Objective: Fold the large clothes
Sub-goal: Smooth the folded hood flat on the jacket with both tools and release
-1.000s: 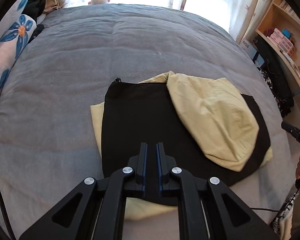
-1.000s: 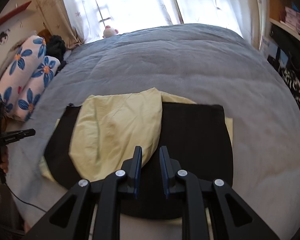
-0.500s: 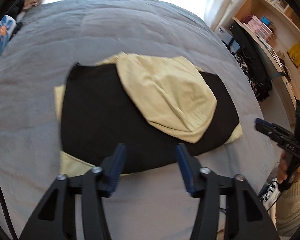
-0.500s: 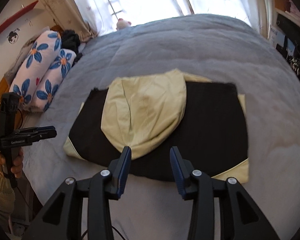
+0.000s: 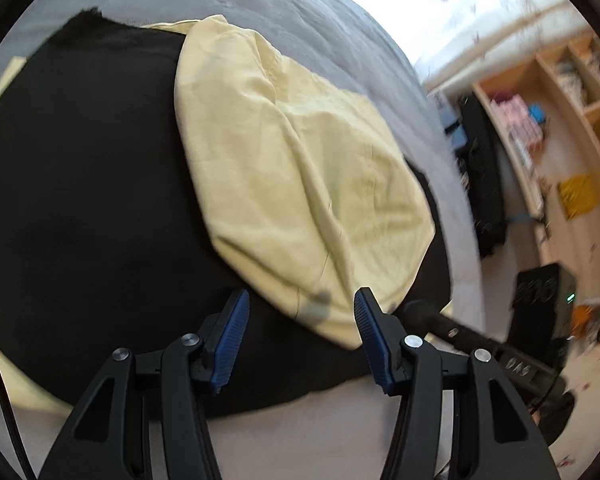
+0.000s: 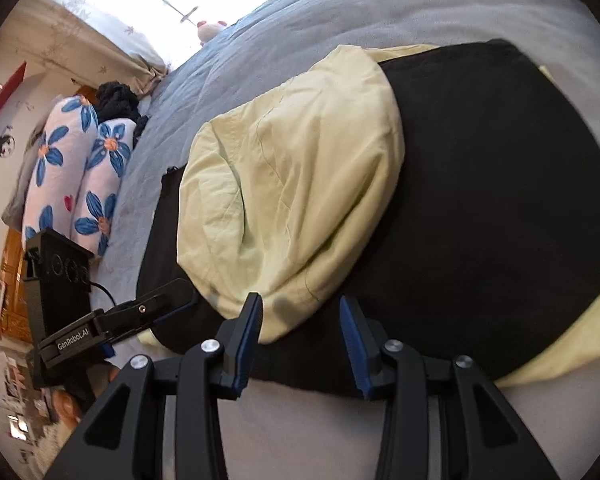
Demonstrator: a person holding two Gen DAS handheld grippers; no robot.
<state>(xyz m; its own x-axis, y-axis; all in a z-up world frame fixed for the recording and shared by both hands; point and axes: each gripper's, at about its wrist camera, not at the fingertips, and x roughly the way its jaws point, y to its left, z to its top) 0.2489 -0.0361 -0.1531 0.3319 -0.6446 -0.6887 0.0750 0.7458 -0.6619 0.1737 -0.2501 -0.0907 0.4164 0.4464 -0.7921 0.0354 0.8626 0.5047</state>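
Black garment (image 5: 84, 200) with yellow flap (image 5: 292, 184) folded over it, flat on grey bed (image 6: 380, 12). My left gripper (image 5: 302, 316) and right gripper (image 6: 300, 312) both half open, empty, poised over flap's near tip. Probably lining up next fold; left view blurred.

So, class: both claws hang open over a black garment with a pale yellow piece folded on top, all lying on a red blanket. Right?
Not quite. The blanket is grey, not red, as the right wrist view shows. The rest holds: both the left claw and right claw are open over the black garment and pale yellow piece.
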